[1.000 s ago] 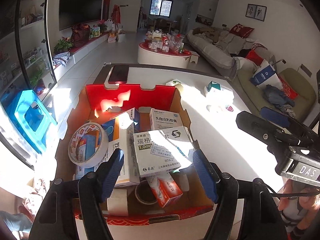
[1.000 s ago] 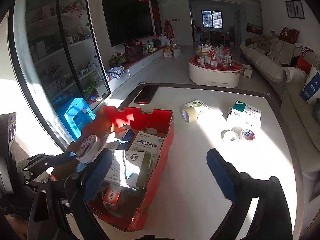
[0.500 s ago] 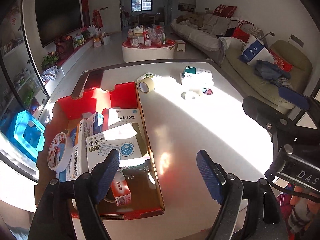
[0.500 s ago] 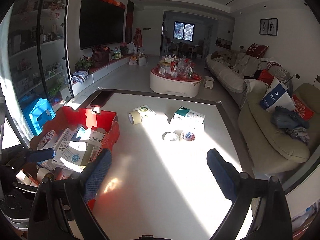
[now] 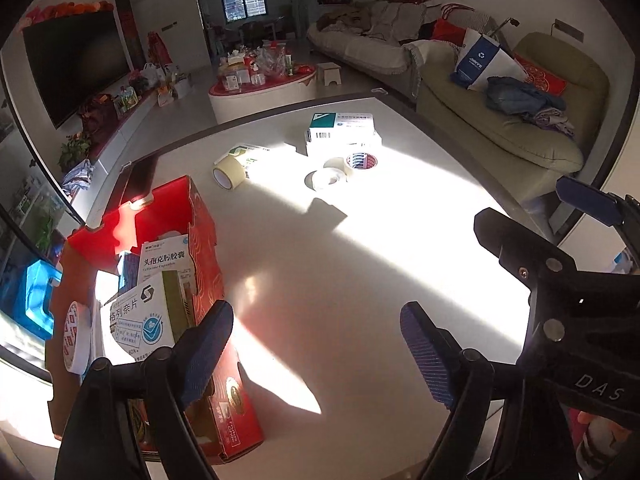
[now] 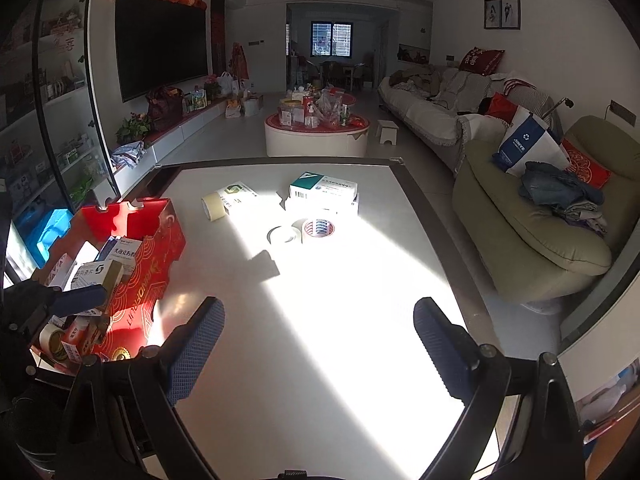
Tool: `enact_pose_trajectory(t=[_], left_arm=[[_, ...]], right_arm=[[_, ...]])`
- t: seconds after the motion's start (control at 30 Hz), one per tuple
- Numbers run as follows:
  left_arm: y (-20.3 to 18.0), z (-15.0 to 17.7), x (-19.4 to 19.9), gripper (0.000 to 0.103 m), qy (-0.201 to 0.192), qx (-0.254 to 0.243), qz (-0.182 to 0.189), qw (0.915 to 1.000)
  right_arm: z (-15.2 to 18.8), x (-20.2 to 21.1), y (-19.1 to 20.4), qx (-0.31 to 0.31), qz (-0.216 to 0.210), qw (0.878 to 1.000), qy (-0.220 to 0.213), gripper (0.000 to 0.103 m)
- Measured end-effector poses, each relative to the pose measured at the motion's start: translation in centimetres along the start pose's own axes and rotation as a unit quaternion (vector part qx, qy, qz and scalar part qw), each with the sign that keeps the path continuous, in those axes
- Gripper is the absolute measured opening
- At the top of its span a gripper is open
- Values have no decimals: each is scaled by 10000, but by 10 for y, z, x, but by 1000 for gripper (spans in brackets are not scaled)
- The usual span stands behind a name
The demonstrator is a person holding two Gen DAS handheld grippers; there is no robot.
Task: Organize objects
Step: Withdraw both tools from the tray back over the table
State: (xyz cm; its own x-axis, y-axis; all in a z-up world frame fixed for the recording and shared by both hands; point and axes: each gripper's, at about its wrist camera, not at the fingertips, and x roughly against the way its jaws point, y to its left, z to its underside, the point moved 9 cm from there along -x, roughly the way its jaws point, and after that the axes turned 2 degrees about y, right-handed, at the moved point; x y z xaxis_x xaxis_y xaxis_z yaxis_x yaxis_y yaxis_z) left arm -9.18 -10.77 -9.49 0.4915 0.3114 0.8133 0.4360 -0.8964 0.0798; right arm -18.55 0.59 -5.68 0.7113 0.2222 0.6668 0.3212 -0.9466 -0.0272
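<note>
A red cardboard box [image 5: 204, 240] [image 6: 160, 256] sits at the table's left side, filled with medicine boxes [image 5: 164, 264] and a tape roll [image 5: 72, 336]. On the far table lie a beige tape roll [image 5: 228, 172] [image 6: 211, 207], a white tape roll [image 5: 326, 178] [image 6: 283, 235], a red-printed tape roll [image 5: 360, 162] [image 6: 318, 229], a stack of teal-and-white medicine boxes [image 5: 344, 130] [image 6: 324, 194] and a flat green-and-white box [image 5: 250, 154] [image 6: 236, 196]. My left gripper [image 5: 316, 344] is open and empty beside the red box. My right gripper [image 6: 316, 344] is open and empty over the near table.
The white table [image 6: 320, 300] has a dark border. A black phone [image 5: 138, 174] lies at its far left edge. A green sofa [image 6: 540, 220] stands to the right, a blue stool [image 5: 24, 304] on the floor to the left, a round coffee table [image 6: 316, 132] beyond.
Both grippers have swung to the right, away from over the red box, and now face the loose items on the far table. Both stay open and empty.
</note>
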Motion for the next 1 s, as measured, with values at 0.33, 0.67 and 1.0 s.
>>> enact_pose_trajectory(t=[0.33,0.67,1.0], left_arm=[[-9,-17,-30,90,201,54,46,9998],[-8,-33,-63,90,452,384,123,9982],[16,-71,-132,90,758,974,-135,9923]], right_arm=[[-4,-22,-26,-79,72,9999,100,95],[-17,-50,-34,41,106,9998,151,95],[-44,-127,-55,-456,-771,9944,556,91]])
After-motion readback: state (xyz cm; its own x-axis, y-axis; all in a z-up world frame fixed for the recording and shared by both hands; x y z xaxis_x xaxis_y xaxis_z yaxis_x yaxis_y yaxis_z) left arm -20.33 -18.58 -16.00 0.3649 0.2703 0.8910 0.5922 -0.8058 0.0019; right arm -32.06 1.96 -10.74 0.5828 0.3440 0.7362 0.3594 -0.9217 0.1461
